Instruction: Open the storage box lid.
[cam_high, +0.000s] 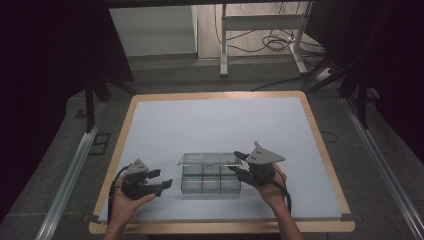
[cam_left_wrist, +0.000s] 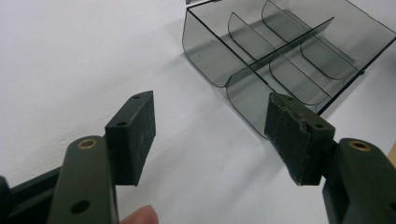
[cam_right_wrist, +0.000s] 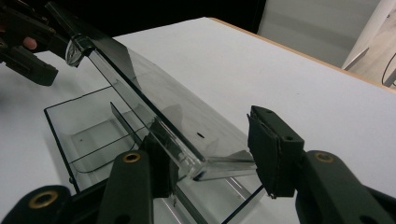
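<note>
at lower centre of the high view, the right gripper (cam_high: 239, 163) props the clear box (cam_high: 210, 184) lid (cam_right_wrist: 154, 105) raised between spread jaws, the left gripper (cam_high: 164, 180) gapes empty beside it; likely next, lowering it shut.

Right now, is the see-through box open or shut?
Open. The lid stands raised off the box, between the right gripper jaws, and the compartments look empty.

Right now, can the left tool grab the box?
Probably yes. The left tool is open beside the box, with bare table between them and nothing in the way, and the box's near wall sits just ahead.
</note>
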